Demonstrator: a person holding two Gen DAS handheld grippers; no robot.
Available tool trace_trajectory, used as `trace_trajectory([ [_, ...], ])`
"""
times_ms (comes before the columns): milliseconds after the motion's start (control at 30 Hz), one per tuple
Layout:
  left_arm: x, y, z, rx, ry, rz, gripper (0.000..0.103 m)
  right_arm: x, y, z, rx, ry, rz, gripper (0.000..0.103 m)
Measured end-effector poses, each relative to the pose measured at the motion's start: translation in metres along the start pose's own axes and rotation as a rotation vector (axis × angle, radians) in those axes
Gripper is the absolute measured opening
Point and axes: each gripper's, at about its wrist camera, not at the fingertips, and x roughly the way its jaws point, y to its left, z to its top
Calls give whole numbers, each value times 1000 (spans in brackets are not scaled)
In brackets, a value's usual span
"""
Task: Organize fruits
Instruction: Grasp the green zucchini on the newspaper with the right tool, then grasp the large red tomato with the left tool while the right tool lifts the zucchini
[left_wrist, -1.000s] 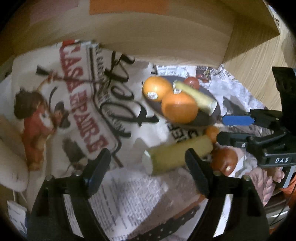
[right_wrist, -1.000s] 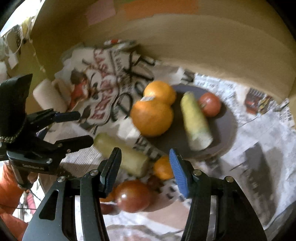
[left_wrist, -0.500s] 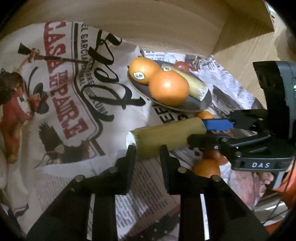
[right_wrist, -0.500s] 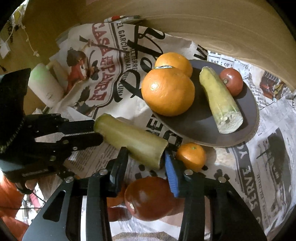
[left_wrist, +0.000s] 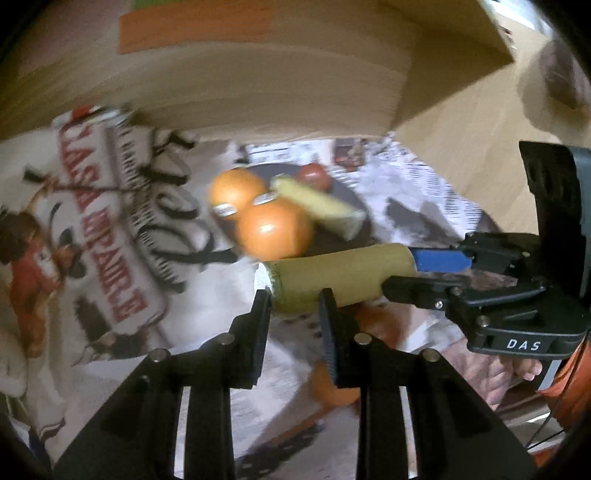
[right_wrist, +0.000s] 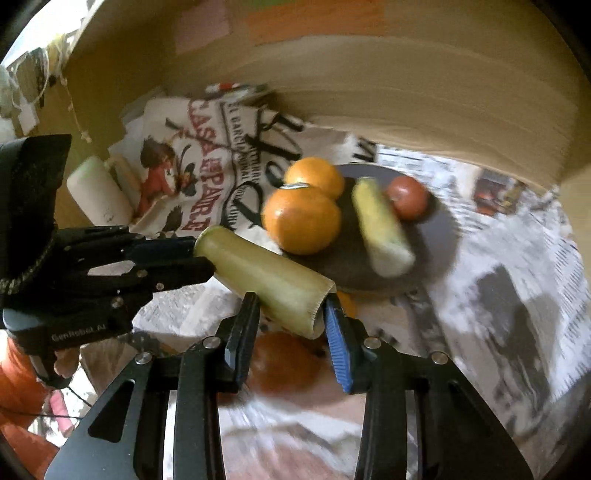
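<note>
Both grippers are shut on one long yellow-green fruit piece (left_wrist: 332, 277), held above the newspaper. My left gripper (left_wrist: 295, 301) grips its cut end; my right gripper (right_wrist: 290, 306) grips the other cut end (right_wrist: 280, 277). The right gripper shows in the left wrist view (left_wrist: 413, 273); the left gripper shows in the right wrist view (right_wrist: 199, 254). Behind it, a dark plate (right_wrist: 439, 236) holds two oranges (right_wrist: 301, 219), a second yellow-green piece (right_wrist: 380, 225) and a red tomato (right_wrist: 408, 201). The plate (left_wrist: 354, 206) also shows in the left wrist view.
Newspaper (right_wrist: 517, 236) covers the table. A tomato (right_wrist: 284, 362) and a small orange (left_wrist: 332, 387) lie below the grippers. A wooden wall (right_wrist: 406, 85) stands behind the plate. A white roll (right_wrist: 98, 195) lies at the left.
Both grippers have lifted the long fruit piece off the newspaper. The plate looks farther away in both views.
</note>
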Motion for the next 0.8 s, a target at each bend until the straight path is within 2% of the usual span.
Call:
trace_trajectory([
  [233, 30, -61, 12, 93, 40, -89, 27, -35, -38, -30, 87, -10, -104, 34],
  [433, 59, -94, 7, 133, 105, -137, 27, -42, -64, -58, 147, 39, -130, 34],
  [567, 65, -100, 6, 133, 102, -137, 26, -40, -66, -67, 129, 67, -145, 35],
  [700, 54, -92, 9, 111, 73, -122, 26, -55, -60, -60, 97, 26, -162, 35],
  [800, 41, -80, 9, 84, 52, -98, 26, -64, -53, -52, 63, -19, -161, 39],
])
